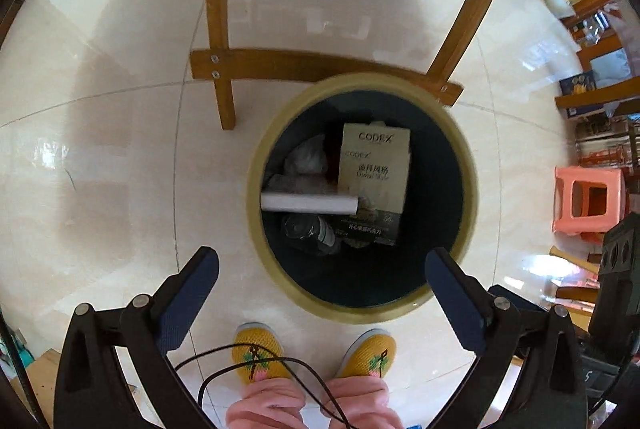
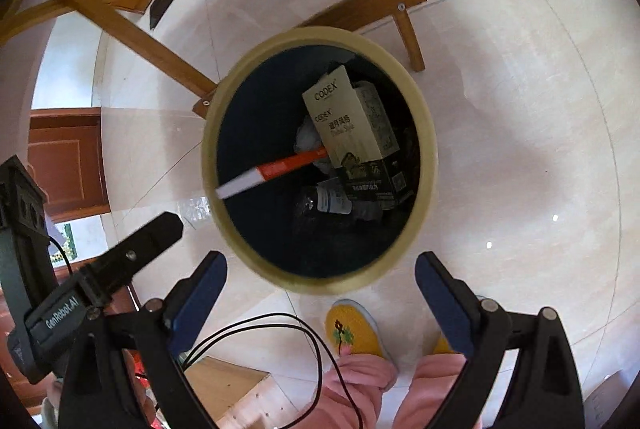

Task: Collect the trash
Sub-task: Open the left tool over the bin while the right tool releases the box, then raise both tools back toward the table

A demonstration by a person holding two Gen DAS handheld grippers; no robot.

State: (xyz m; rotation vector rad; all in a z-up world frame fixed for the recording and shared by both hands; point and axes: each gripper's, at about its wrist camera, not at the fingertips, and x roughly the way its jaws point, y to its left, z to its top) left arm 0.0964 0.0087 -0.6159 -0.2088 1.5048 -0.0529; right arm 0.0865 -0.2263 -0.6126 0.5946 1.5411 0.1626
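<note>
Nearest to me, the left gripper [image 1: 322,271] points straight down with its blue pads spread as wide as they go and nothing between them; beneath it stand the person's yellow slippers [image 1: 260,351] and pink trouser cuffs [image 1: 272,405], with a thin black cable [image 1: 256,365] looping across them. The right gripper [image 2: 320,275] hangs just beside it, tilted forward, its jaws likewise wide apart and empty. Just beyond both sets of fingertips sits the round bin [image 1: 256,189], its pale rim [image 2: 208,165] close to the tips and its dark inside open from above. Inside lies the trash: a white-and-orange tube [image 2: 272,173] slanting across toward the left gripper's side, one end near the rim; a tan CODEX carton [image 1: 374,169] leaning further in; and crumpled clear plastic [image 1: 308,233] under them. Bare glossy floor tiles [image 1: 100,149] spread wide to the left of the left gripper, leaving free room there. Beyond the bin, a wooden chair frame [image 1: 304,63] crowds its far edge, a crossbar touching or just behind the rim. Off to the right, a pink plastic stool [image 1: 592,201] stands well apart, with cluttered wooden shelves [image 1: 600,69] further back.
</note>
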